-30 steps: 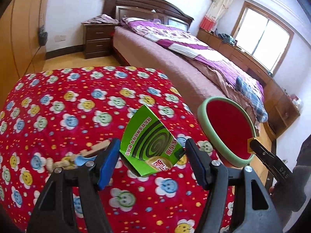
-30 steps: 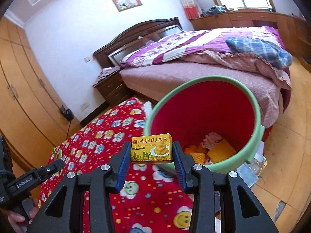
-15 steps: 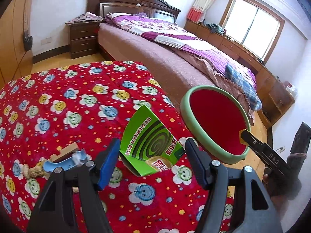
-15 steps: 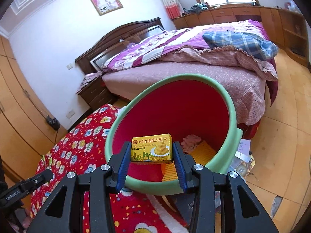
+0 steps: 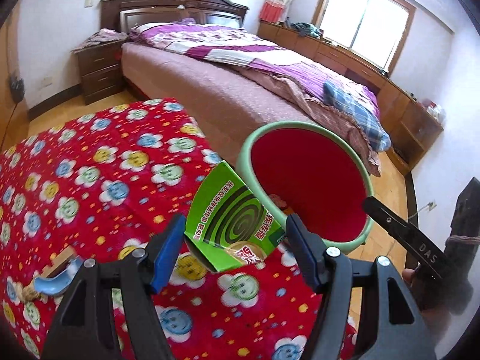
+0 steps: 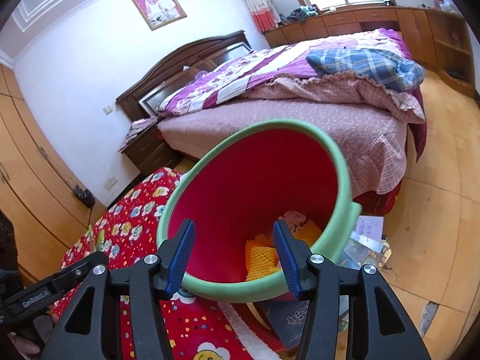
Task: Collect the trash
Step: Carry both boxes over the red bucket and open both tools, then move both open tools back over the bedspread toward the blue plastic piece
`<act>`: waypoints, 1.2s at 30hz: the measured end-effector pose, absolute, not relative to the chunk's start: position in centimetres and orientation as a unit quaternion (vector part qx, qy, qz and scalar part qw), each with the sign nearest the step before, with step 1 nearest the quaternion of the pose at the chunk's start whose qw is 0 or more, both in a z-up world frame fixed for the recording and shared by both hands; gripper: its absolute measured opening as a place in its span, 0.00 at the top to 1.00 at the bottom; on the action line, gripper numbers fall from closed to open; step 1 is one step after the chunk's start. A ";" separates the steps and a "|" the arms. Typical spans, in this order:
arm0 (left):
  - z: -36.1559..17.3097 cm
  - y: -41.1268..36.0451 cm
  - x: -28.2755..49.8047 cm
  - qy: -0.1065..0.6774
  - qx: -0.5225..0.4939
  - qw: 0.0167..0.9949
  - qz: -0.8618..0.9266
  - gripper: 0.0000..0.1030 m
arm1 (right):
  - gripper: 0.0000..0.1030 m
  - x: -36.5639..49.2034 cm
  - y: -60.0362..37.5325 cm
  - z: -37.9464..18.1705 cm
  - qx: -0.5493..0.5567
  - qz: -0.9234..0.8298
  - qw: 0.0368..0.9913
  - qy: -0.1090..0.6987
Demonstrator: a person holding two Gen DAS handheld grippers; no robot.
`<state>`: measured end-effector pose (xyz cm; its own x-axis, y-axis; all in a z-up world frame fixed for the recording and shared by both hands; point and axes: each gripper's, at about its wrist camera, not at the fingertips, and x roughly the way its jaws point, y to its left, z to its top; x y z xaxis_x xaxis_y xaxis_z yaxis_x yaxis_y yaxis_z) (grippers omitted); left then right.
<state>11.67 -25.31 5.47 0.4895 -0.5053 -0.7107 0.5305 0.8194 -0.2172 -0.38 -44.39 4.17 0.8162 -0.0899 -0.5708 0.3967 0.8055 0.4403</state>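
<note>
My left gripper (image 5: 235,252) is shut on a green mosquito-coil box (image 5: 231,225) and holds it above the red flowered cloth (image 5: 90,180), just left of the bin. The bin (image 5: 306,189) is red inside with a green rim. My right gripper (image 6: 234,255) is open and empty, right over the mouth of the bin (image 6: 255,186). Orange foam netting (image 6: 264,255) and pink trash (image 6: 295,219) lie at the bin's bottom. The yellow cake box is not in view. The right gripper's finger (image 5: 402,234) shows at the bin's right rim.
A blue scoop-like object with wooden bits (image 5: 57,279) lies on the cloth at the left. A bed (image 5: 240,69) stands behind the bin. Papers and a booklet (image 6: 366,240) lie on the wooden floor beside the bin. A nightstand (image 5: 99,69) stands by the wall.
My right gripper has opened over the bin and the yellow cake box is gone from it. My left gripper has carried the green box closer to the bin's rim.
</note>
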 end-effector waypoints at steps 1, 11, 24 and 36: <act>5.5 -25.9 11.7 0.405 0.019 0.861 -0.306 0.33 | 0.46 -0.6 -44.5 4.3 0.281 -0.137 0.911 0.270; 4.9 -31.9 12.7 0.401 0.045 0.848 -0.343 0.33 | 0.46 -2.7 -46.2 4.6 0.287 -0.166 0.909 0.255; 2.9 -35.7 13.7 0.422 0.068 0.834 -0.350 0.31 | 0.46 -3.6 -48.4 3.1 0.304 -0.189 0.896 0.260; 3.6 -33.7 13.9 0.416 0.021 0.841 -0.345 0.22 | 0.46 -3.4 -48.0 3.0 0.304 -0.187 0.896 0.266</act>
